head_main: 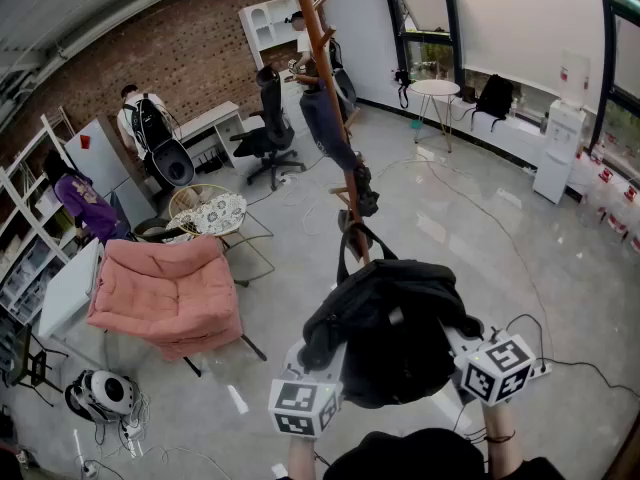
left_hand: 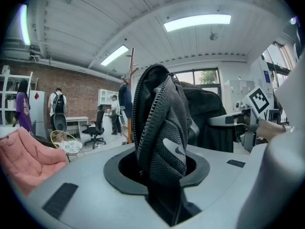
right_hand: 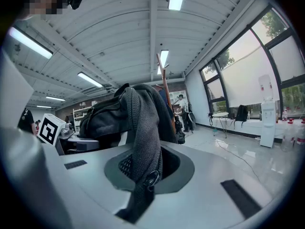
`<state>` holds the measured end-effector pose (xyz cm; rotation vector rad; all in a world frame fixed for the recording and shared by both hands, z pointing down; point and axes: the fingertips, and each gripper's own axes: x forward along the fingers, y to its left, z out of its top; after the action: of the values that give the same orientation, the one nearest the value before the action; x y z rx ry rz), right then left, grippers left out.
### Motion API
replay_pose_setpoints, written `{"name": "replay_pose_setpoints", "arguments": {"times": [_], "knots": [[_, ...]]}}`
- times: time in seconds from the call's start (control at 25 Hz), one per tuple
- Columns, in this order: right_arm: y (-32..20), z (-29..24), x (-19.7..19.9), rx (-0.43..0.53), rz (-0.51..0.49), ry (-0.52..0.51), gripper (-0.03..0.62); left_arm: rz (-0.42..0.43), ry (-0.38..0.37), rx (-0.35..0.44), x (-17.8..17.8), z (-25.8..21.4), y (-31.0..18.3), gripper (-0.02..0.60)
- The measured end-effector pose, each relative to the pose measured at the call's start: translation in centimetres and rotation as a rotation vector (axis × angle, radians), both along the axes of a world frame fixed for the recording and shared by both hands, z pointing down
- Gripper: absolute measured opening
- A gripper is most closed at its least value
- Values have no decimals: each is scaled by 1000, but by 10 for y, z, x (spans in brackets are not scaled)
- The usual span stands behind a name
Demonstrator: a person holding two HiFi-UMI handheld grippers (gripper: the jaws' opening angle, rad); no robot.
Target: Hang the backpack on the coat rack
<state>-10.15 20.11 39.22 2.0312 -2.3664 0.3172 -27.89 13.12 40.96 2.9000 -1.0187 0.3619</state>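
A black backpack hangs between my two grippers, low in the middle of the head view. Its carry loop rises toward the wooden coat rack pole just beyond it. My left gripper is shut on a padded mesh part of the backpack with a zipper edge. My right gripper is shut on a grey mesh strap of the backpack with a metal ring. The bag hides the fingertips in the head view. Dark clothing and a small black bag hang on the rack.
A pink armchair stands to the left, with a round wicker table and a black office chair behind it. People stand by the brick wall. Far right are a white side table and a water dispenser. Cables cross the floor.
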Motion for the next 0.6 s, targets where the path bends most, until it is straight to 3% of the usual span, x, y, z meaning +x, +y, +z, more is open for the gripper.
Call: {"name": "replay_pose_setpoints", "arguments": {"times": [0.6], "knots": [[1,3,8,-12,-13,-8,28,-21,-20,-1,6,2,6,140]]}}
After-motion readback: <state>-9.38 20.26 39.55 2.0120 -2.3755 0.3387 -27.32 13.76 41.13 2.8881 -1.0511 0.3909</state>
